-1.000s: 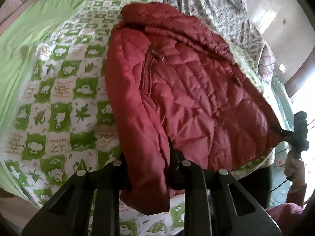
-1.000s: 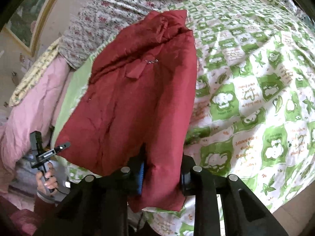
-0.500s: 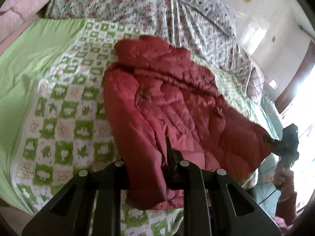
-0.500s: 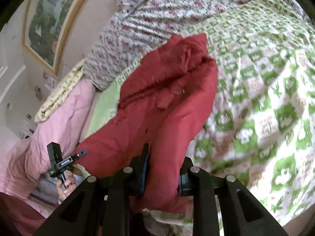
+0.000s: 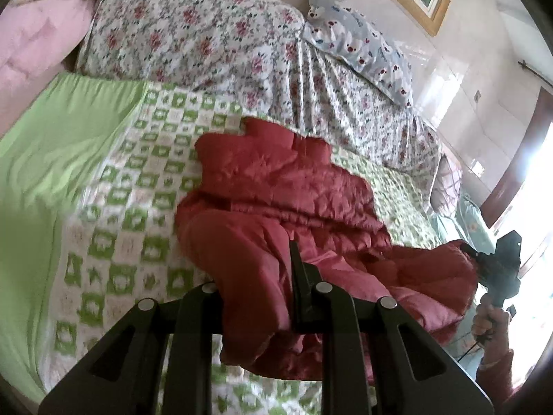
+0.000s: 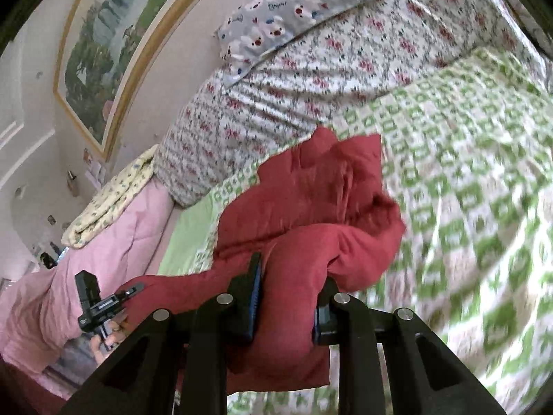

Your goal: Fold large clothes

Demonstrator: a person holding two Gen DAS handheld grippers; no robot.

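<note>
A red quilted jacket point(image 5: 297, 190) lies on the green-and-white patterned bed cover point(image 5: 114, 214), its collar end towards the floral bedding. My left gripper point(image 5: 257, 290) is shut on one bottom corner of the jacket, lifted off the bed. The right gripper point(image 5: 480, 264) shows at the far right of that view, clamped on the other corner. In the right wrist view my right gripper point(image 6: 288, 297) is shut on a thick fold of the jacket point(image 6: 311, 207). The left gripper point(image 6: 133, 288) appears at lower left, holding the opposite corner. The near half hangs raised between both grippers.
A floral quilt point(image 5: 207, 41) and a bear-print pillow point(image 5: 356, 48) lie at the head of the bed. A pink blanket point(image 6: 69, 294) and a pale yellow folded cloth point(image 6: 110, 200) sit beside it. A framed painting point(image 6: 114, 41) hangs on the wall. A hand point(image 5: 490, 321) holds the right gripper.
Both grippers have risen with the jacket's bottom corners and carried them towards the collar. The near half has come off the bed and bunched over the far half. Both views now look more level.
</note>
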